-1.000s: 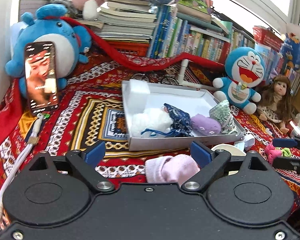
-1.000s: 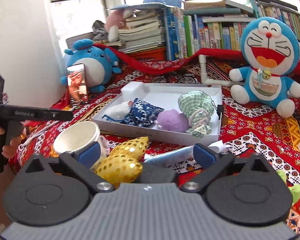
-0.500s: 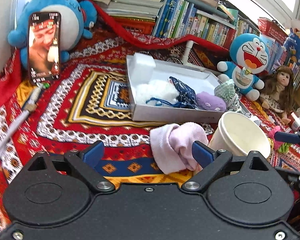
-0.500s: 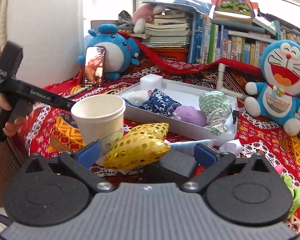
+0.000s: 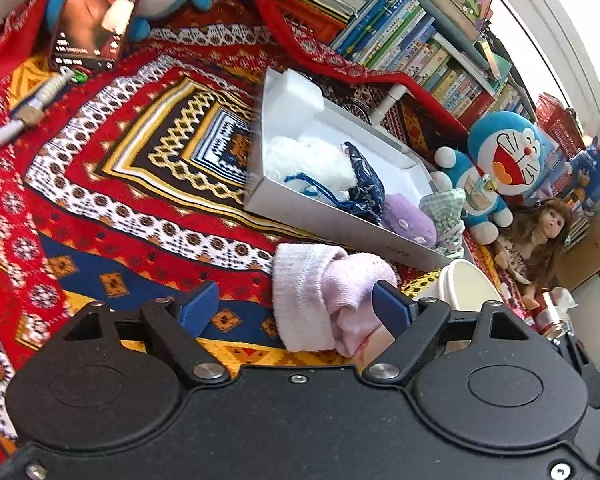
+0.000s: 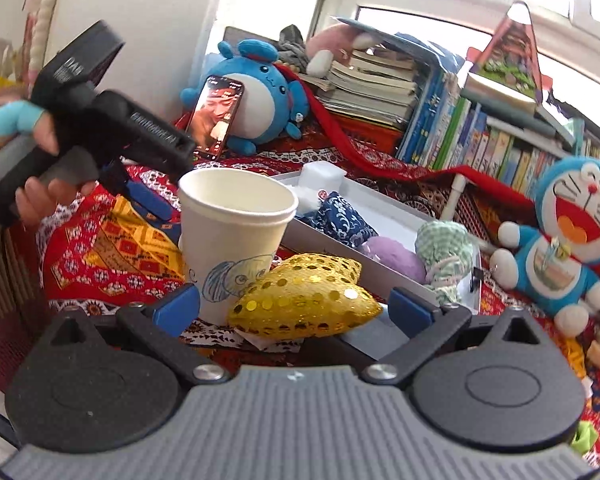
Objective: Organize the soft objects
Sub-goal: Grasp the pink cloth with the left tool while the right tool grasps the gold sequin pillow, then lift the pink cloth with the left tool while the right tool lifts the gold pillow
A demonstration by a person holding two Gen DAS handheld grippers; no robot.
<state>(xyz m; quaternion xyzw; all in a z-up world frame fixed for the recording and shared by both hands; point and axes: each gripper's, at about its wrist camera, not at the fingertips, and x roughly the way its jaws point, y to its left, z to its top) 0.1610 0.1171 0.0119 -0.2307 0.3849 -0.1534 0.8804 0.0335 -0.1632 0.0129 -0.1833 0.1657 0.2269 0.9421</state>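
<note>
A pink-and-white sock (image 5: 324,292) lies on the patterned cloth just in front of the white tray (image 5: 340,226). My left gripper (image 5: 296,310) straddles it with jaws closing; the right pad (image 5: 392,308) is at the sock's edge, the left pad stands clear. In the right wrist view a gold sequined star cushion (image 6: 304,300) lies between the wide jaws of my right gripper (image 6: 294,312), neither pad pressing it. The tray holds a white fluffy toy (image 5: 304,160), a navy pouch (image 5: 364,184), a purple plush (image 5: 408,216) and a green checked bundle (image 5: 444,208).
A white paper cup (image 6: 232,232) stands upright against the gold cushion. A hand (image 6: 36,200) holds the left tool at the left. A Doraemon plush (image 6: 564,240), a doll (image 5: 540,232), a phone (image 6: 216,120) leaning on a blue plush (image 6: 260,92) and stacked books (image 6: 380,84) ring the cloth.
The left gripper sank and rolled onto the sock, its jaws narrowing. The right gripper rolled and shifted left, bringing the cup and gold cushion closer and between its fingers.
</note>
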